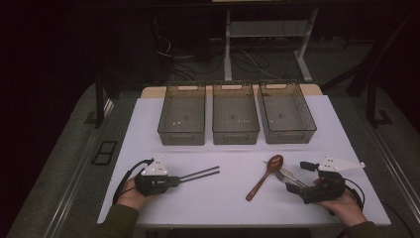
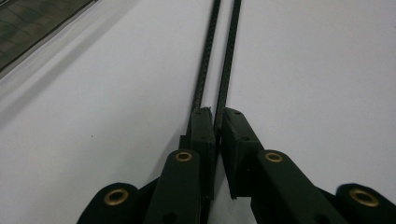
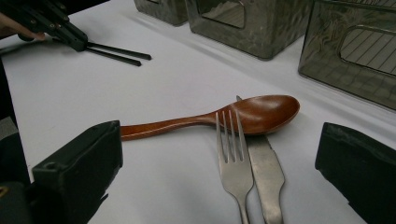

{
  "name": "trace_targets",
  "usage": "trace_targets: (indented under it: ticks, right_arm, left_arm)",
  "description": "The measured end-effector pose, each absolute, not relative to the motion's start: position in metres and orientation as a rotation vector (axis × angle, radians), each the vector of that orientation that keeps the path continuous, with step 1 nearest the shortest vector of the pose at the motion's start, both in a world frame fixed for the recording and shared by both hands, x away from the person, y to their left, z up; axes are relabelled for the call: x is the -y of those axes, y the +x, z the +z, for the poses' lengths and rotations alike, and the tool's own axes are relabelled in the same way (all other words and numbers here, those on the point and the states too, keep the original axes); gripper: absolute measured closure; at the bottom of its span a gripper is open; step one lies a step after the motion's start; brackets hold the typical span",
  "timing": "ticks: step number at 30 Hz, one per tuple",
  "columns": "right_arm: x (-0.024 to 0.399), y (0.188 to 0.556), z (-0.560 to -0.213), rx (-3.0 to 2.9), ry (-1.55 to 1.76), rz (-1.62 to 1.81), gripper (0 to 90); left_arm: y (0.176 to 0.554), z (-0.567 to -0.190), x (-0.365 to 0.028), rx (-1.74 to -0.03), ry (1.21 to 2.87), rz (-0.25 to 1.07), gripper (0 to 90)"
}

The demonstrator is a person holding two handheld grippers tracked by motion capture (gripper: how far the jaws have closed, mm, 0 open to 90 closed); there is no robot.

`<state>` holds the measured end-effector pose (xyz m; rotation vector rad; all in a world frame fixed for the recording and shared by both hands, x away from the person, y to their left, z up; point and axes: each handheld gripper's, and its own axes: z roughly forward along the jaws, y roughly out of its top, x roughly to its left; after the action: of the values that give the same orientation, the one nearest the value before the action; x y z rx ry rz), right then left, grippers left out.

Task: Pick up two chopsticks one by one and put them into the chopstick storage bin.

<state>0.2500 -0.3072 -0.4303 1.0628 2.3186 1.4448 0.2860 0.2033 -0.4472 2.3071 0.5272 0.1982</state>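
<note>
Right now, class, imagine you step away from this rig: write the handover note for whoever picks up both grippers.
Left gripper: shut on the chopsticks, which lie along the table.
Right gripper: open, fork and knife between its jaws, not gripped.
Wooden spoon lies across the knife tip.
Three bins at the far edge hold no cutlery.
Done: nothing binned. Left: all four pieces.

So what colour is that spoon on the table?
The spoon is a glossy reddish-brown, like polished wood; the right gripper view shows it best.
</note>
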Motion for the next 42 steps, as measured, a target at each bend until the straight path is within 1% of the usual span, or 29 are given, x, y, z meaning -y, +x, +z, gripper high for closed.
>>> trace_targets:
  ticks: [18, 24, 42]
  right_arm:
    - [0.306, 0.250, -0.432, -2.327, 1.050, 1.430, 0.2]
    - [0.301, 0.250, -0.434, -2.335, 1.013, 1.397, 0.2]
    - [0.295, 0.250, -0.439, -2.338, 0.995, 1.367, 0.2]
  left_arm:
    - [0.287, -0.448, -0.203, -0.505, 2.298, 0.178, 84.9]
    - [0.287, -0.447, -0.203, -0.524, 2.304, 0.170, 85.3]
    - [0.286, -0.437, -0.201, -0.541, 2.248, 0.153, 85.4]
